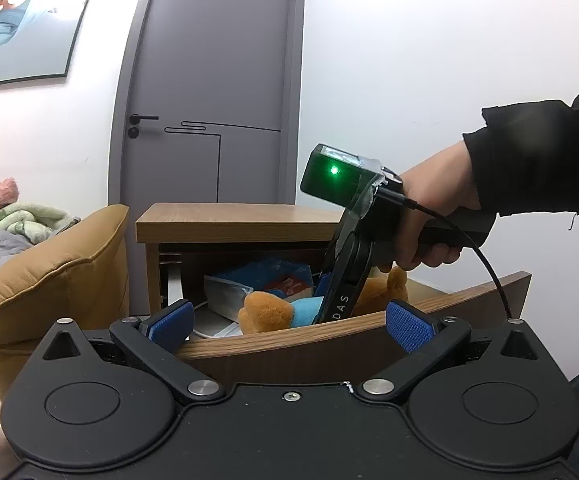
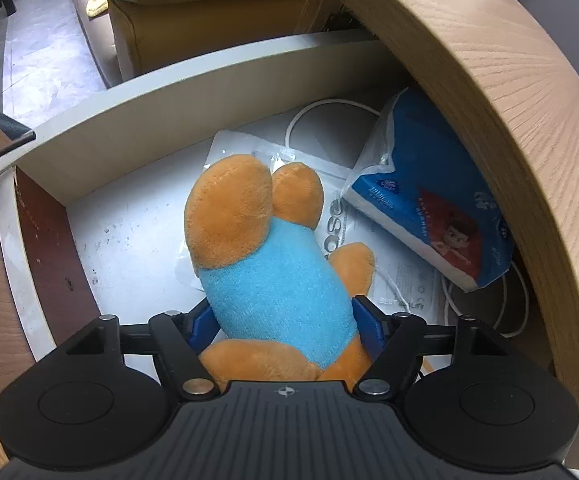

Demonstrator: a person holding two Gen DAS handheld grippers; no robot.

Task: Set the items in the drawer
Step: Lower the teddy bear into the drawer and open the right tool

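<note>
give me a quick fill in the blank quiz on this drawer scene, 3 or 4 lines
1. The right gripper is shut on a plush toy whose shirt is ____.
2. The toy is held inside the open ____.
3. The left gripper has its jaws ____ and holds nothing.
4. The blue tissue pack lies partly over a white ____.

Missing words: blue; drawer; open; cable
</note>
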